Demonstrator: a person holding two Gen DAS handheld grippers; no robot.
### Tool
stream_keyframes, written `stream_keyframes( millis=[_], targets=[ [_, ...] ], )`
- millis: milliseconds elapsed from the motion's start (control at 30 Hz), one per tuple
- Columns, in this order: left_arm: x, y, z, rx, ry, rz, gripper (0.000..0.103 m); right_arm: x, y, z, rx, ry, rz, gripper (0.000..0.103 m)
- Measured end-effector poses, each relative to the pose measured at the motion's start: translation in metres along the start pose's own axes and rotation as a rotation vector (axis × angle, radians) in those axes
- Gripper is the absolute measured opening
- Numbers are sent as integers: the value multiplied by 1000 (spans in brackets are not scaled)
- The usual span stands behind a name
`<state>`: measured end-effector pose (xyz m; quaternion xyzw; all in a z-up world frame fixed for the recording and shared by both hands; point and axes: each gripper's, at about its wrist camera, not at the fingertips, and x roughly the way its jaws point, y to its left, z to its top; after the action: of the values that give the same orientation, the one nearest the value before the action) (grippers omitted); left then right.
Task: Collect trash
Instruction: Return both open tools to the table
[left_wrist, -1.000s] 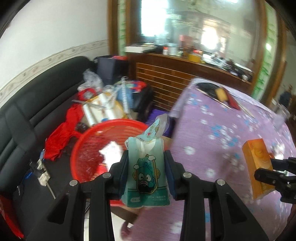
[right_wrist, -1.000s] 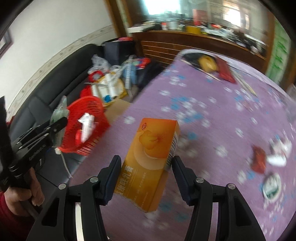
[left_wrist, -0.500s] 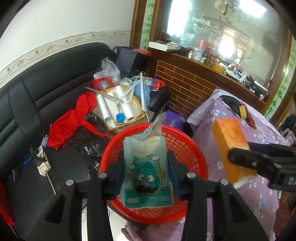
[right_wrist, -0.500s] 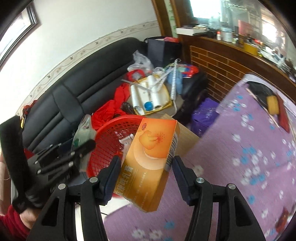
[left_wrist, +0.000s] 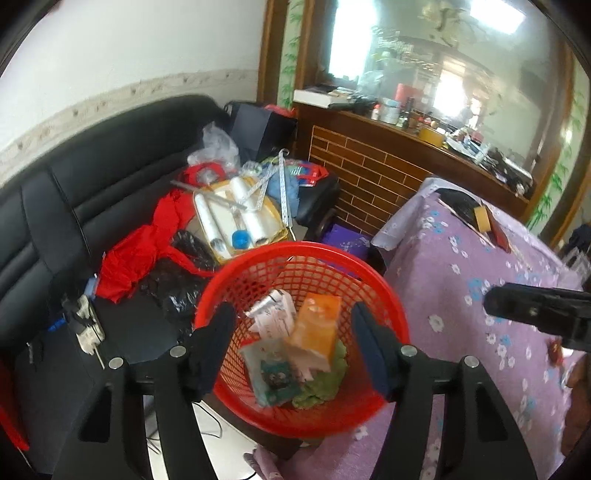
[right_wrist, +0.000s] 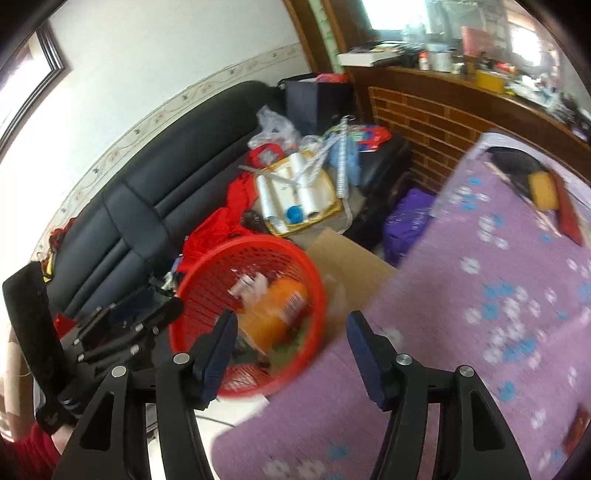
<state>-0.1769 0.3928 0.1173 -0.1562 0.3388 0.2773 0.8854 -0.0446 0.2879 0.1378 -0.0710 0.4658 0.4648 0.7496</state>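
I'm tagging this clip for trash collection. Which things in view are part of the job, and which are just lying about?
Part of the job:
red basket
orange box, in the basket
teal pouch, in the basket
left tool, open
right tool, open

Lying about:
black sofa
red cloth
tray of white rolls
purple tablecloth

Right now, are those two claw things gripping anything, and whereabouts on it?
Nothing. The left gripper and right gripper are both open and empty; the orange box and teal packet lie in the red basket.
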Motion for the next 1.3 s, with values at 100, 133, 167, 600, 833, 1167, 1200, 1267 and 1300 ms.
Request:
stream_keyframes(
  millis=[100,133,167,600,833,1167,1200,1267,1300],
  targets=[
    [-17,-25,-19,52,-39,0,68,-27,-17,-34,33,-5,-38,66],
    [-22,-34,-26,67,-45,-10,69,-35,-22,-46,43,-3,-53,66],
    [-28,-45,-35,86,-49,-28,69,-42,-27,-57,52,-4,-68,66],
    [-58,-203,-82,337,31,-304,69,-165,-138,-189,380,-87,-257,66],
    [-94,-317,-118,530,39,-491,69,-250,-186,-253,528,-166,-380,66],
    [-135,-438,-159,684,50,-691,69,-361,-228,-340,726,-291,-563,66],
    [-137,-445,-160,694,51,-704,69,-369,-231,-349,749,-298,-580,66],
    [-143,-463,-164,716,61,-746,69,-386,-235,-365,798,-315,-611,66],
    [-144,-467,-164,722,62,-758,69,-393,-237,-370,812,-323,-620,66]
  ],
)
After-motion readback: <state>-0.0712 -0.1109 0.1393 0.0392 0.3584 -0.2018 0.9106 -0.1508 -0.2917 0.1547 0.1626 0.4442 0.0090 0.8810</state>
